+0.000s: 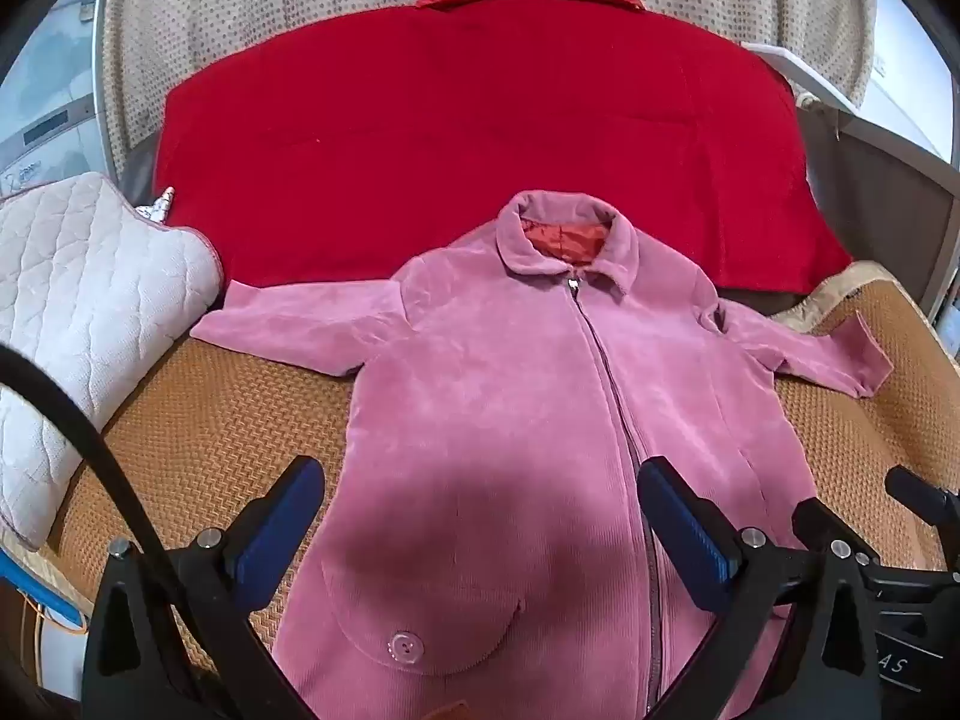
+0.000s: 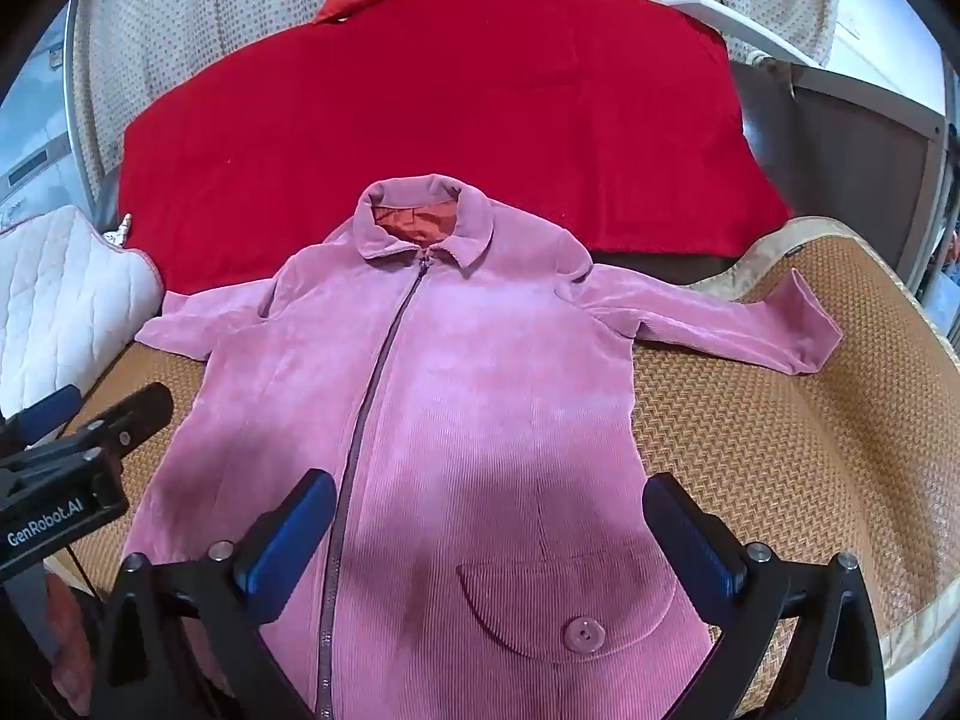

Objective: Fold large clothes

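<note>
**Pink coat laid flat, not yet folded**

Though spread face up on the woven mat (image 1: 198, 438), zipped, collar toward the red blanket (image 1: 480, 138), pink coat (image 1: 510, 372) probably soft, thick, fairly heavy, prone to sagging. Left to right: quilted cushion (image 1: 78, 300) by left sleeve (image 1: 288, 324), best taken near the cuff; right sleeve (image 2: 750, 330) likewise. Left tongs (image 1: 480, 516) spread fully apart over the left pocket, empty, seemingly not touching. Right tongs (image 2: 489, 531) equally wide above the right pocket, gripping nothing.
</note>
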{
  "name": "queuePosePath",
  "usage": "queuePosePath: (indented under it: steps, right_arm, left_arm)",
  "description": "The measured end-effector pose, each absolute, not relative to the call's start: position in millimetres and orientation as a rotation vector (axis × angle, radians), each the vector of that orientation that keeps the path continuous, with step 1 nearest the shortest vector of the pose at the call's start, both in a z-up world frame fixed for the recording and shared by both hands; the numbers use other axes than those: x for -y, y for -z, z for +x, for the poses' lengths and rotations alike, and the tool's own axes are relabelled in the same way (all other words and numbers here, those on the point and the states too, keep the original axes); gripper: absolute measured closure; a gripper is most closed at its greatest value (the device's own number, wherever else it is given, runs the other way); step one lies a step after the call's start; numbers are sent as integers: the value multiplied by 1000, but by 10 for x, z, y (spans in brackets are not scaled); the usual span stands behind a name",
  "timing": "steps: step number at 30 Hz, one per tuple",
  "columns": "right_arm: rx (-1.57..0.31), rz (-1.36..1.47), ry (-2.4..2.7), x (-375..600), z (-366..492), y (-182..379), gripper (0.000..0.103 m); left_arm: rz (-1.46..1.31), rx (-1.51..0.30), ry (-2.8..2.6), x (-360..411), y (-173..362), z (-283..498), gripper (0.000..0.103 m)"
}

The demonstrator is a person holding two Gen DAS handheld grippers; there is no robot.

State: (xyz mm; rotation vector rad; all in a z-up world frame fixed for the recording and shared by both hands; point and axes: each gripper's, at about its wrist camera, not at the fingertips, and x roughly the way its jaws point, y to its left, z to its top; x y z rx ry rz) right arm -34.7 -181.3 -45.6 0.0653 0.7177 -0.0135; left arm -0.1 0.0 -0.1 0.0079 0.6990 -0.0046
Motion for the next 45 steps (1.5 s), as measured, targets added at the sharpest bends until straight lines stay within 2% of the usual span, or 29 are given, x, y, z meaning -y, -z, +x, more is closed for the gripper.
queuePosePath:
  steps: [9, 45]
  right_arm:
    - [-692, 60, 23, 1834, -358, 397, 0]
    - [-679, 33, 30, 1707, -377, 361, 0]
  left_arm:
    - [48, -779, -13, -5, 15, 27, 0]
    - [50, -800, 3, 21, 135, -26, 0]
